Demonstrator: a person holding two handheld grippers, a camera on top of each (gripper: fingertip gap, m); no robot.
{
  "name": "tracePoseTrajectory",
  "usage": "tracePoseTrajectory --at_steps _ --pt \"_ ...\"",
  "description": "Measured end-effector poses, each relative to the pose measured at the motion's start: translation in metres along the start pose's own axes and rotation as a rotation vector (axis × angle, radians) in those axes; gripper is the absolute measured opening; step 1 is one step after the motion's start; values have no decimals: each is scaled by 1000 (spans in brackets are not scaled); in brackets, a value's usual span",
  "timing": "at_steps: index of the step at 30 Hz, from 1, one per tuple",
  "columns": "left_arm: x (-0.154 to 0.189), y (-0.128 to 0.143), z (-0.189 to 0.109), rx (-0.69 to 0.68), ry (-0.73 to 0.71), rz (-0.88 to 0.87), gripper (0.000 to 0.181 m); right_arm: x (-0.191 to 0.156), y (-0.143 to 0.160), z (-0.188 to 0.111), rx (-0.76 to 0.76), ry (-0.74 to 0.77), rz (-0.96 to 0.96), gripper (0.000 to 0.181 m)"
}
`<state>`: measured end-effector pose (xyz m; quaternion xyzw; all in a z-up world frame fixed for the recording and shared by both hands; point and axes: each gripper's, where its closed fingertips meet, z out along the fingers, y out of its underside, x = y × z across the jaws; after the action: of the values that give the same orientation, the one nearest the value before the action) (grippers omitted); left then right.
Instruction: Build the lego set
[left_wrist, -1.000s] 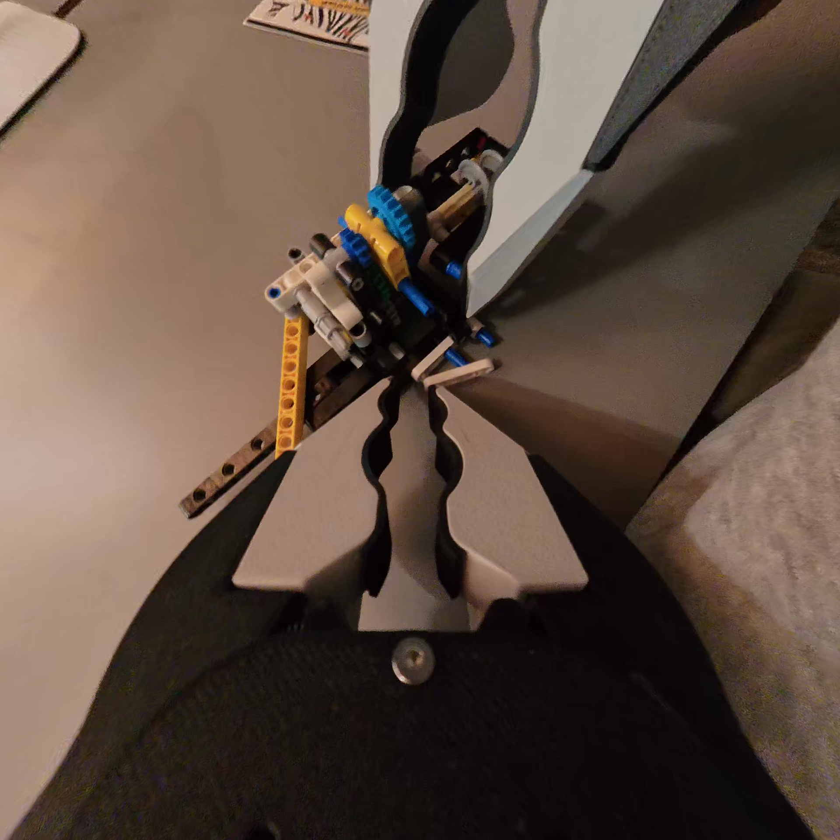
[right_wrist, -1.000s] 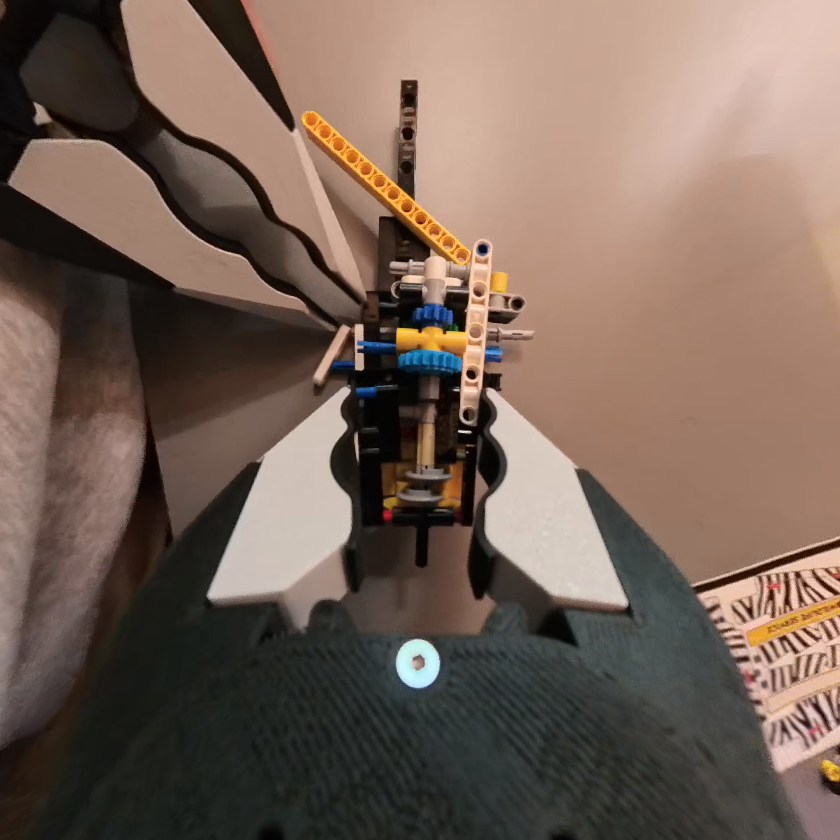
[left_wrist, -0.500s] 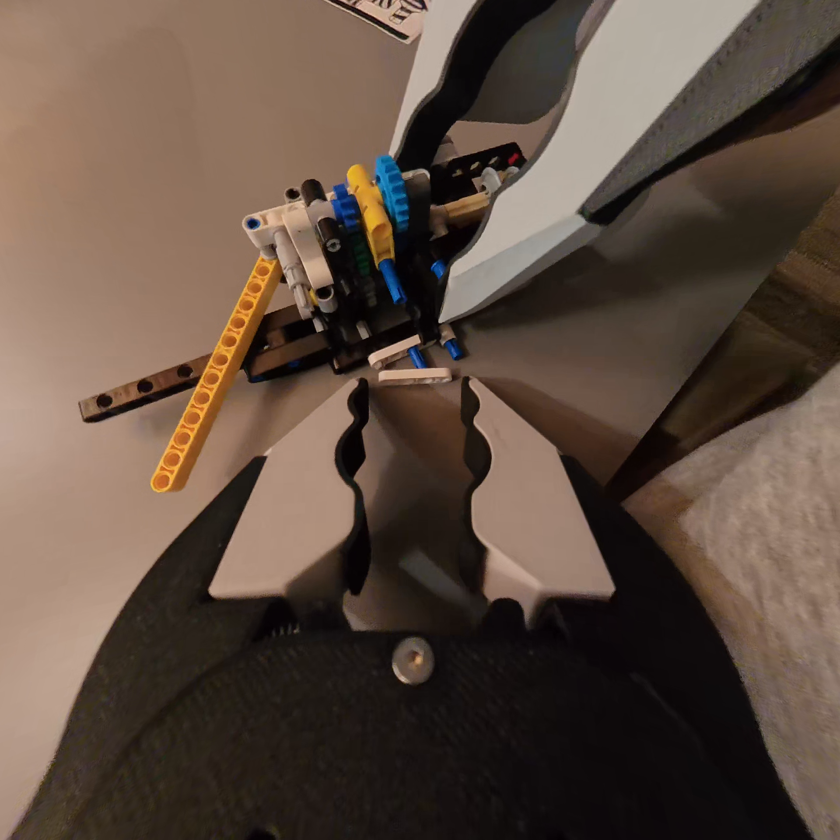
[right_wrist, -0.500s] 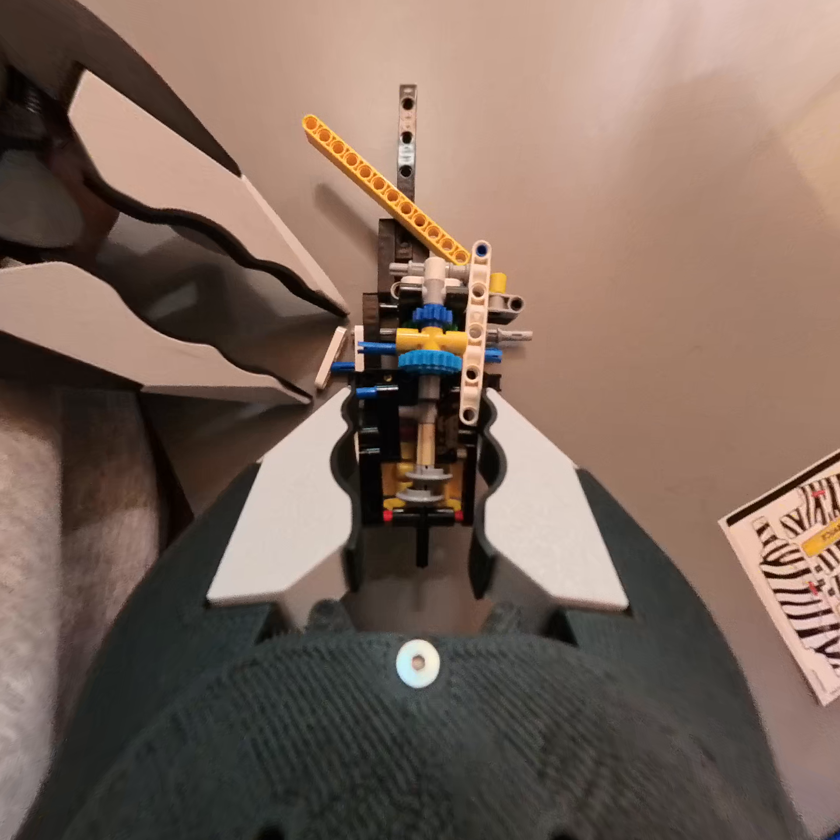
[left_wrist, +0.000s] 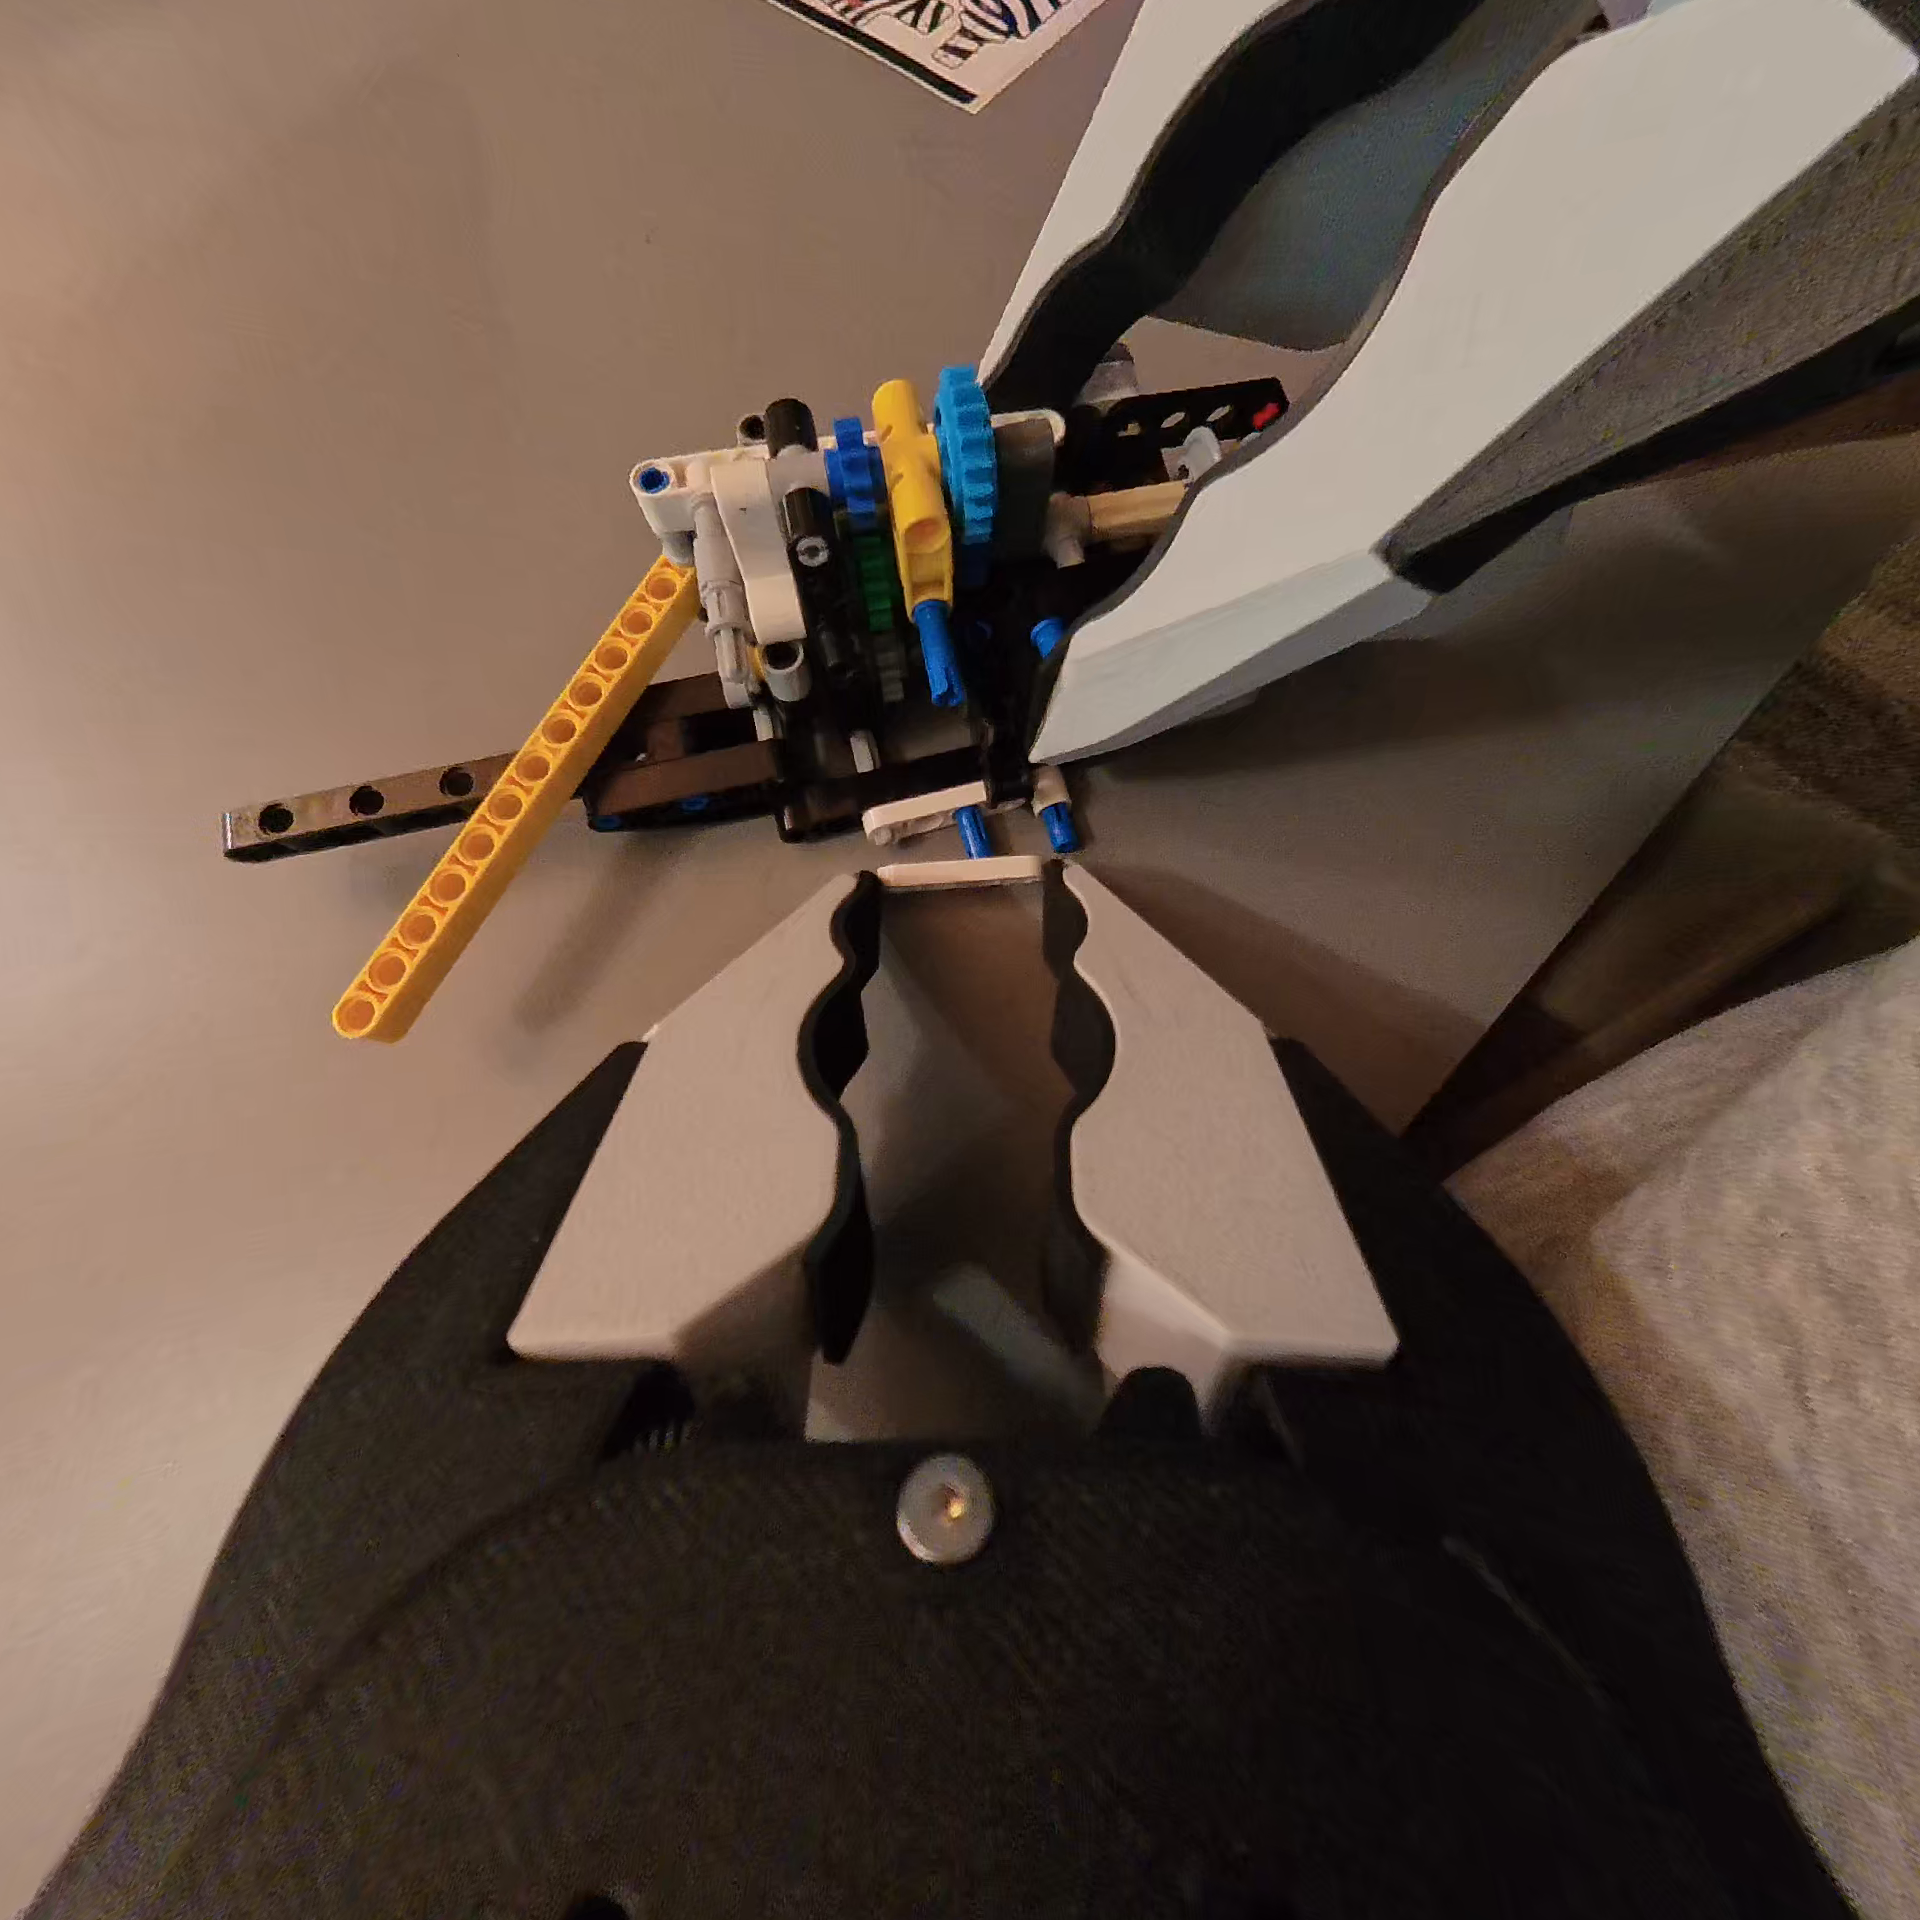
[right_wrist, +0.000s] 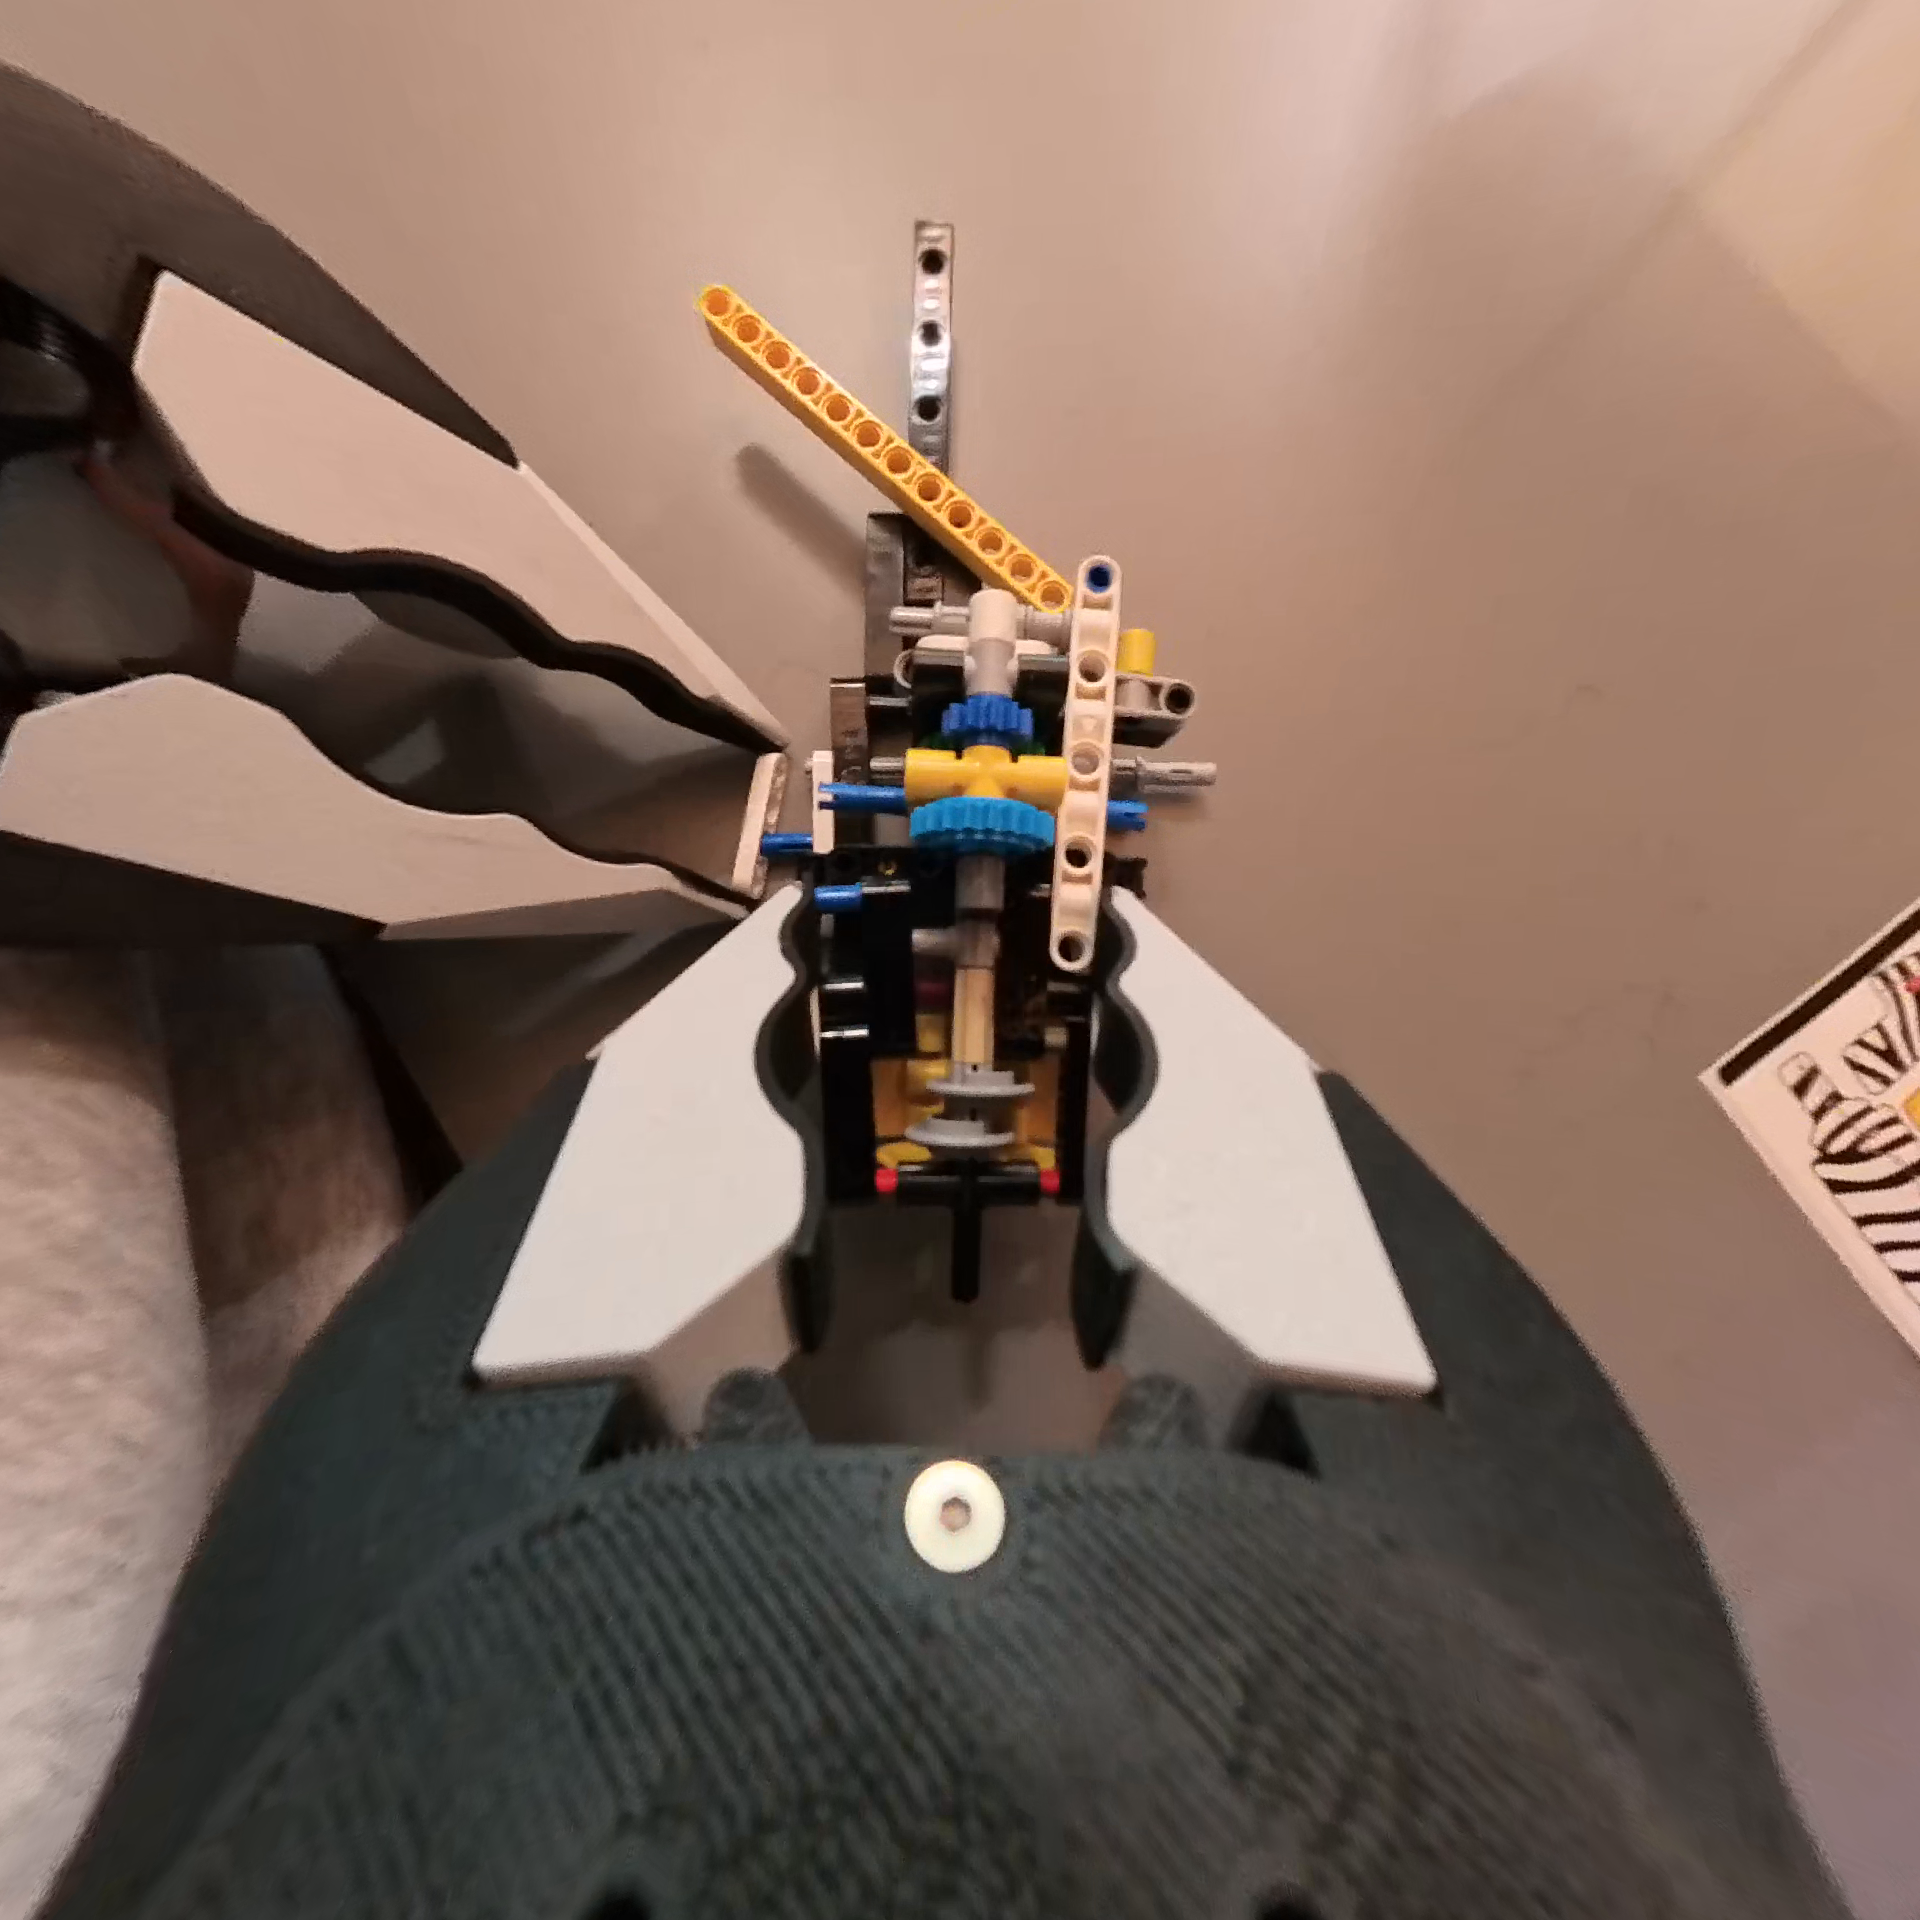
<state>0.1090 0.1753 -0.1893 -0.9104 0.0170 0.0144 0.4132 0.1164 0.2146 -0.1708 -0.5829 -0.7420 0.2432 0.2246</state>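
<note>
Black-framed, the lego assembly (right_wrist: 956, 935) is clamped at its near end between the 2 pale fingers of the right gripper (right_wrist: 951, 914), and beyond the jaws 1 yellow beam (right_wrist: 883, 447), 1 dark grey beam (right_wrist: 930, 332), 1 white beam (right_wrist: 1086, 769) and 2 blue gears (right_wrist: 977, 769) are seen on it. A small white piece (left_wrist: 961, 871) is spanned by the tips of the left gripper (left_wrist: 961, 883), whose jaws are parted; whether it is actually pinched cannot be told. 1 zebra-striped booklet (right_wrist: 1829, 1132) is seen on the grey table (right_wrist: 1455, 416), right of the right jaws.
</note>
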Motion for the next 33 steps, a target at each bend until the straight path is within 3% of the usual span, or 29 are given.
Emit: tracePoseTrajectory --at_steps 20,33 --pt "-21 4 -11 -61 -90 185 31 -2 -8 -5 16 207 -210 52" --pt "-19 9 -10 -48 -48 140 32 -3 -3 -2 44 97 -17 51"
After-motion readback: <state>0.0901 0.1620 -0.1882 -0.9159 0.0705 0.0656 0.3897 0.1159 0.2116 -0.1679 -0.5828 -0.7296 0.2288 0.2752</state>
